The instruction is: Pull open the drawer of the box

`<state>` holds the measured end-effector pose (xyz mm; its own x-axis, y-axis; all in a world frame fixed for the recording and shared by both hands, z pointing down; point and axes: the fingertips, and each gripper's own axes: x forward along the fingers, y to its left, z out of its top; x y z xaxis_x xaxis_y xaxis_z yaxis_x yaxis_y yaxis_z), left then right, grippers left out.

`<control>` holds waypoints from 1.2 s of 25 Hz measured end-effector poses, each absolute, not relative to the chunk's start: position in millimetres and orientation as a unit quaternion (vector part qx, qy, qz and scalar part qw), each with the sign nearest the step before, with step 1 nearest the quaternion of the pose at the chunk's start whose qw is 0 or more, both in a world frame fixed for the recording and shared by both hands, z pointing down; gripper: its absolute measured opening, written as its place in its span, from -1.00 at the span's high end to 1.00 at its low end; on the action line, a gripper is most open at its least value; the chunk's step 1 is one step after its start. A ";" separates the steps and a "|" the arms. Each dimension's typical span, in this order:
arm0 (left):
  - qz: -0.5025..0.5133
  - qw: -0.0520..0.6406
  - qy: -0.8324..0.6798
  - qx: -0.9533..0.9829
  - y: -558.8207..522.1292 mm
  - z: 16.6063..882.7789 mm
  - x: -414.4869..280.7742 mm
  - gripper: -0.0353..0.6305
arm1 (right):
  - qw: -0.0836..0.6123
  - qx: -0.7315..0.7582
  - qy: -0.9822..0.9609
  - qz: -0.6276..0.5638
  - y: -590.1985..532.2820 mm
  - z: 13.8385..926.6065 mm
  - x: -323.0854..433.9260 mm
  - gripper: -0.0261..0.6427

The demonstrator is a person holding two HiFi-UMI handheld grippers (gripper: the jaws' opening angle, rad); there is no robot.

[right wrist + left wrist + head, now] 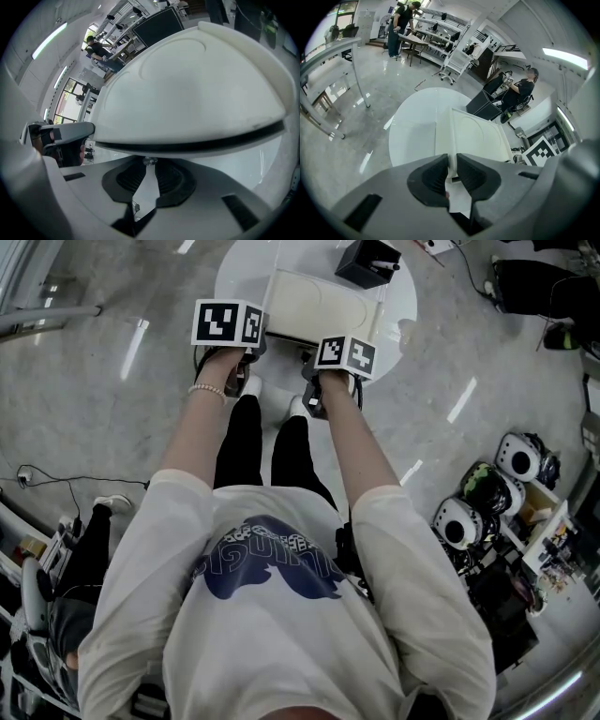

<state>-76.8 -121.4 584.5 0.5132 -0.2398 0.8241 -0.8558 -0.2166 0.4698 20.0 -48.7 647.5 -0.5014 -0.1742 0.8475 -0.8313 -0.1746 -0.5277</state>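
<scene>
- Grey polished concrete floor [94, 390] is seen from the head view, streaked with reflected ceiling lights. A round white table [398, 306] stands on it at the top of the frame.
- A pale white plastic box with a rounded lid [309, 301] is set on the table, with a small black open case [367, 261] behind it.
- The left gripper [239, 334] and the right gripper [333, 357] are held at the near side of the box, each under its marker cube. Round white-and-black helmets [520, 456] are piled on the floor to the right.
- From the left gripper view, a wide workshop is shown, with the glossy floor [370, 108], rows of benches [436, 33], a standing person [401, 23] and a seated person [520, 91].
- The table [412, 131] carries the box [478, 136], and the black case [483, 105] is just beyond it.
- The left gripper [452, 161] is drawn narrow, and the box's near corner edge is clamped between its pads.
- From the right gripper view, the box [197, 84] fills the frame. A thin dark seam [197, 146] is seen under its lid, above the drawer front.
- The right gripper [149, 168] is closed to a slit on a small clear drawer knob [149, 161] just under that seam.
- The left gripper [70, 136] is seen at the left, and the black case [159, 26] at the top.
</scene>
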 end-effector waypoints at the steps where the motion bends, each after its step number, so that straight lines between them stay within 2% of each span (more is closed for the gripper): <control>1: 0.311 0.495 -0.383 0.715 -121.8 584.9 -76.7 0.70 | 0.258 0.427 -0.588 0.637 -46.9 647.7 19.7 0.76; 30: 0.307 0.499 -0.386 0.713 -122.2 585.7 -77.4 0.70 | 0.253 0.426 -0.583 0.644 -21.1 647.7 14.8 0.76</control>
